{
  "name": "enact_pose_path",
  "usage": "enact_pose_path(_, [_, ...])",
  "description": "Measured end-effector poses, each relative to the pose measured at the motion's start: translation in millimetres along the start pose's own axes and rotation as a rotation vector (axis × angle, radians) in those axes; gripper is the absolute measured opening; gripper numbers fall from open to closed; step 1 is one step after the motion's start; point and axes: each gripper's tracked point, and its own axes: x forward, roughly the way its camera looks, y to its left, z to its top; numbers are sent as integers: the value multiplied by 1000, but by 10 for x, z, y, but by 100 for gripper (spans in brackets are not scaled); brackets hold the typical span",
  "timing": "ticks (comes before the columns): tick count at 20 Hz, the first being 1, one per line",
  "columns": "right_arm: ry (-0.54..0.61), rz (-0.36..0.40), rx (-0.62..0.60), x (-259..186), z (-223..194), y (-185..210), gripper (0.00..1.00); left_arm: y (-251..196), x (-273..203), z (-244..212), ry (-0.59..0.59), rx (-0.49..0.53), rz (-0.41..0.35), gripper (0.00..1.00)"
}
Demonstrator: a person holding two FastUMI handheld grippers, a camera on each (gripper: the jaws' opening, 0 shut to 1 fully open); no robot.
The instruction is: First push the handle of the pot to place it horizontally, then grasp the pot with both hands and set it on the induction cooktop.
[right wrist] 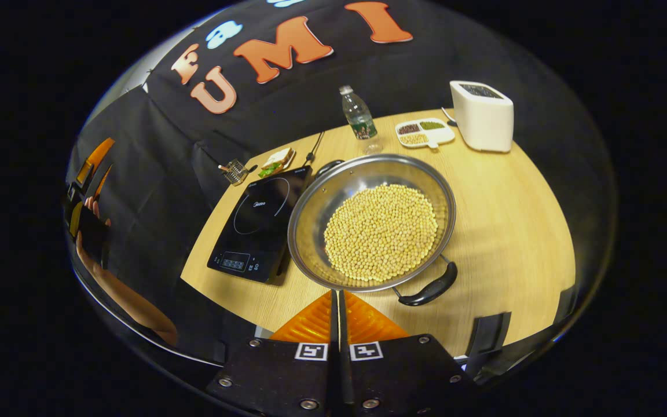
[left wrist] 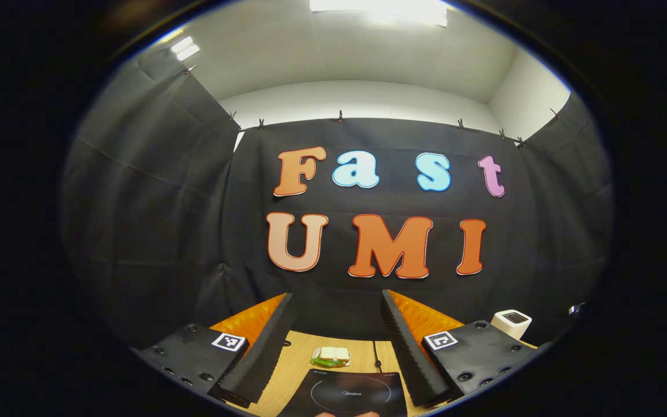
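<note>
Right tool (right wrist: pixel 338 301) clenched, nothing held, poised above counter (right wrist: pixel 513 231) just short of pot (right wrist: pixel 372 223). Left tool (left wrist: pixel 336 341) released, held high over cooktop (left wrist: pixel 348 394). Pot sits on counter, touching cooktop's right edge, filled with beans (right wrist: pixel 381 231).

Risk judged: hard shove on near handle (right wrist: pixel 429 288) could slide whole pot, spilling beans; uneven two-sided lift could tip it.

Count: one pot, two handles, one cooktop, one bottle (right wrist: pixel 358 119).

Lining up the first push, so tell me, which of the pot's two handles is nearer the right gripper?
The near handle, on the pot's rim closest to the right gripper; the other handle sits across, beside the cooktop.
</note>
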Motion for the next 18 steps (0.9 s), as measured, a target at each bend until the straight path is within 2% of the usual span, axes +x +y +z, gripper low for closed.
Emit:
enact_pose_path(6, [161, 5, 149, 367, -274, -76, 0, 32, 91, -179, 41, 42, 15, 96])
enact_pose_path(10, [187, -23, 217, 531, -251, -213, 0, -33, 164, -350, 95, 54, -12, 98])
enact_pose_path(14, [202, -89, 191, 505, -263, -407, 0, -68, 227, -543, 150, 89, -35, 96])
enact_pose_path(18, [209, -81, 182, 497, -246, -438, 0, -62, 301, -631, 177, 85, -34, 96])
